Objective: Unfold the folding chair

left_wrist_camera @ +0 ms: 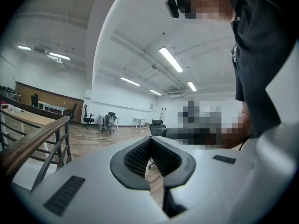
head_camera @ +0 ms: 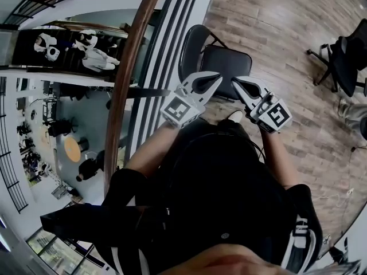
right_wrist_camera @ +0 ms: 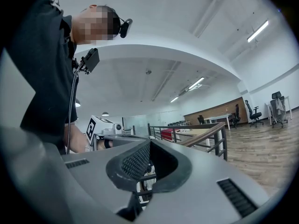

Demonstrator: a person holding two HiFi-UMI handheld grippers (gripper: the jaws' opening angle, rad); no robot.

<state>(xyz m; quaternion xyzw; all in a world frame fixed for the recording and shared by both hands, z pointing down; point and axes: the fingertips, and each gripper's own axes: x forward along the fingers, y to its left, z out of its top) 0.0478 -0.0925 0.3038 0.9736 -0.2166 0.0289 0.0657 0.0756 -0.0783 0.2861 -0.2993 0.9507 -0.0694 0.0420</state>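
Far to my left, past the edge of this level, a lower floor [head_camera: 63,148] lies open below. A curved wooden handrail [head_camera: 123,85] fences it off, with dark railing bars [head_camera: 166,50] running alongside it. Just right of the rail I hold my left gripper [head_camera: 217,78] out level in front of my chest, its marker cube nearest me and its tips pointing away and to the right. Its jaws are closed, the ribbed pads meeting at the tip with only a small hollow behind them, and nothing is caught between them. Beyond both sets of tips the folding chair [head_camera: 226,62] stands on the wood floor [head_camera: 275,16] close beside the railing. Its dark seat pad faces up toward me and its rounded back frame is on the railing side. Neither gripper touches it; both hang above it in the head view. My right gripper [head_camera: 236,82] mirrors the left, with its cube nearest me and its tips angled away and to the left, so the two pairs of tips come near each other without touching. Its jaws are closed on nothing as well. Well off to the right, a black office chair [head_camera: 344,62] on castors sits apart from everything else.
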